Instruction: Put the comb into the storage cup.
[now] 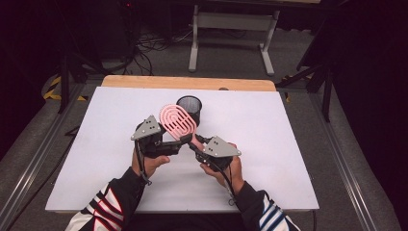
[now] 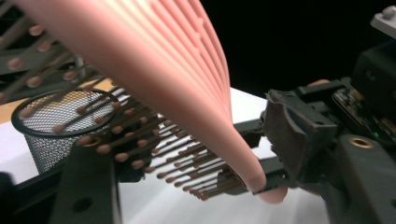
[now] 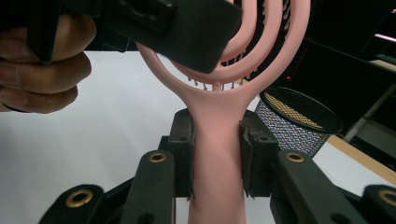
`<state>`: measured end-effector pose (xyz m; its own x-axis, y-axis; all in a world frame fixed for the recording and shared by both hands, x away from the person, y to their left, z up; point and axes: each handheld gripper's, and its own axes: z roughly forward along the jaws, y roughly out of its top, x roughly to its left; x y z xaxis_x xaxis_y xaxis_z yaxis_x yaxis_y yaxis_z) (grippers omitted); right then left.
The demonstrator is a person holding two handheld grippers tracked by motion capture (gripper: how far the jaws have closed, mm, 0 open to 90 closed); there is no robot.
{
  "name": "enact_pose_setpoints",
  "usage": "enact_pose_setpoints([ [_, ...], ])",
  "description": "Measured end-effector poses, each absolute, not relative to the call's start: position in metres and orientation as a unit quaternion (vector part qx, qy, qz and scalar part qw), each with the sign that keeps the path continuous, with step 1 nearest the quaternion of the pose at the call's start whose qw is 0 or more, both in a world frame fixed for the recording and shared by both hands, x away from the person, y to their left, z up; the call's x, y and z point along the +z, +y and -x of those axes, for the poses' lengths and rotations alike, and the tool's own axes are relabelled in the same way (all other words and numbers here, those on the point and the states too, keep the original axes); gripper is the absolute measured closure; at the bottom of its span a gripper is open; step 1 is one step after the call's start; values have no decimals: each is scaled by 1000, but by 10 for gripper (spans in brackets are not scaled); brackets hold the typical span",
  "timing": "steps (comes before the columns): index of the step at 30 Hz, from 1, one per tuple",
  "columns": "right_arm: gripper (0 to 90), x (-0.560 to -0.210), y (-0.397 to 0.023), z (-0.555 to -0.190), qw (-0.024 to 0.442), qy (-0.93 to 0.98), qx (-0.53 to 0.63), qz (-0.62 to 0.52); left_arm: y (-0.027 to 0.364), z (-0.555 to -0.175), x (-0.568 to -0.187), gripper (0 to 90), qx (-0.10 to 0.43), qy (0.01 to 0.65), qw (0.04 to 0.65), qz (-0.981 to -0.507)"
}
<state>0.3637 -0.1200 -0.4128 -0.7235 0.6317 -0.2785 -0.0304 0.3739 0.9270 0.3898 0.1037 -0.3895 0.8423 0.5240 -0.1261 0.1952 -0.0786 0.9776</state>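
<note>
A pink hairbrush (image 1: 178,120) is held between both grippers above the middle of the white board. In the right gripper view my right gripper (image 3: 217,161) is shut on its handle (image 3: 217,140), with a pad on each side. My left gripper (image 1: 174,139) has the brush head (image 2: 177,70) between its jaws. One jaw lies against the bristles (image 2: 140,154) and the other pad (image 2: 292,135) against the pink back. A black mesh cup (image 1: 190,107) stands upright just behind the brush.
The white board (image 1: 288,159) lies on a wooden table whose far edge (image 1: 192,82) shows. A person's hands and striped sleeves (image 1: 110,207) come in from the near side. Beyond the table are a grey frame (image 1: 231,29) and cables on the floor.
</note>
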Motion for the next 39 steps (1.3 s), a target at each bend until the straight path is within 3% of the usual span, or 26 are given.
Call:
enact_pose_setpoints([
  [8, 700, -412, -114, -359, 325, 759, 525, -204, 109, -392, -383, 548, 122, 252, 655, -702],
  [27, 691, -412, -111, -358, 330, 747, 530, -226, 99, -390, -374, 629, 127, 229, 658, -706],
  [39, 597, -410, -112, -354, 318, 746, 545, -212, 105, -390, -373, 633, 150, 237, 650, -706],
])
